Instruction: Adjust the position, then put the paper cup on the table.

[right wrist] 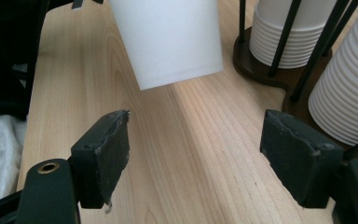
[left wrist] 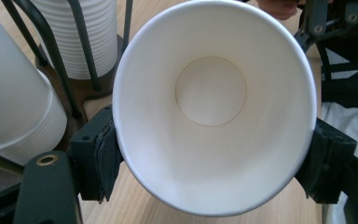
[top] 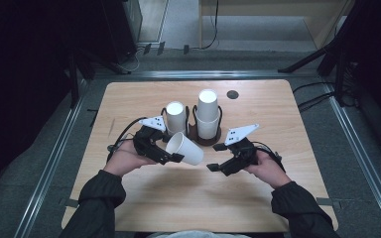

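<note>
A single white paper cup (top: 187, 148) lies tilted on its side above the table, its base pointing toward the right hand. My left gripper (top: 173, 148) is shut on it; in the left gripper view the cup's open mouth (left wrist: 214, 107) faces the camera and both pads (left wrist: 103, 154) press its sides near the rim. My right gripper (top: 216, 157) stands open just right of the cup. In the right gripper view its jaws are spread wide (right wrist: 200, 154) over bare wood, with the cup's base end (right wrist: 168, 37) a little ahead of them.
Two stacks of white cups (top: 175, 116) (top: 208, 111) stand upside down in a dark wire holder on a brown base (top: 217, 141) at the table's middle back. A small black disc (top: 232, 94) sits behind them. The wooden table (top: 188, 198) has open room in front.
</note>
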